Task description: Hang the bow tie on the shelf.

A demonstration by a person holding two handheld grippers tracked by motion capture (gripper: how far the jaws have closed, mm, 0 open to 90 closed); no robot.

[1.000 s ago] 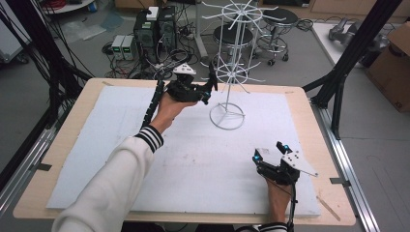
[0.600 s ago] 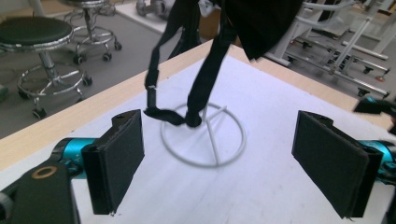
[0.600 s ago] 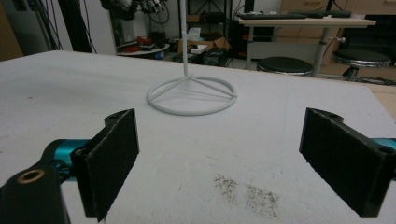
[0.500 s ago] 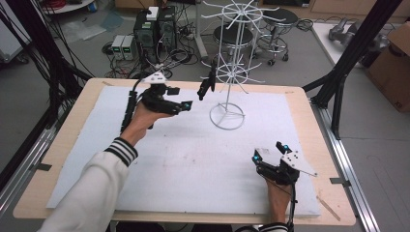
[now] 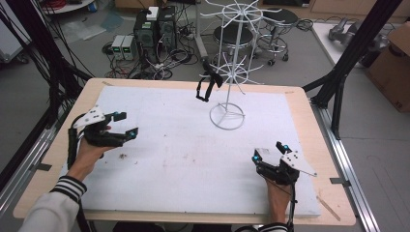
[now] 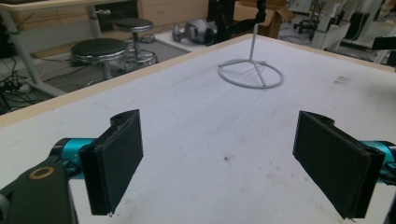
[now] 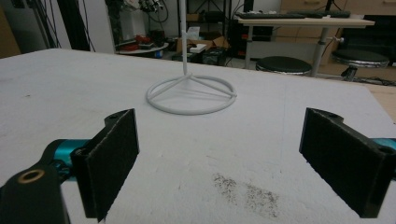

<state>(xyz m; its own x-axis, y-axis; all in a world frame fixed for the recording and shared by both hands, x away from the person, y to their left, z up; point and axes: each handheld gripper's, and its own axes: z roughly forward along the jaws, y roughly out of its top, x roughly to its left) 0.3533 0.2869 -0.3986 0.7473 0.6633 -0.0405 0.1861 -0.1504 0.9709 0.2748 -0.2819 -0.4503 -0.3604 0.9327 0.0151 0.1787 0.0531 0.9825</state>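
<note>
Nowhere any writing; rack (image 5: pixel 227 72) unlabelled.

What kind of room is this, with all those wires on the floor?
Probably a lab or workshop for recording hand tasks. Black computer towers sit among tangled cables, round black stools stand behind the wooden table with a white mat, and a white wire display rack stands on it.

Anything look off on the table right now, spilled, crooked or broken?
Nothing serious. The white wire rack stands upright on its ring base, with a black strap hanging from one of its lower arms. The white mat carries dark smudges, one near the left gripper, another before the right gripper. Both grippers are open and empty.
</note>
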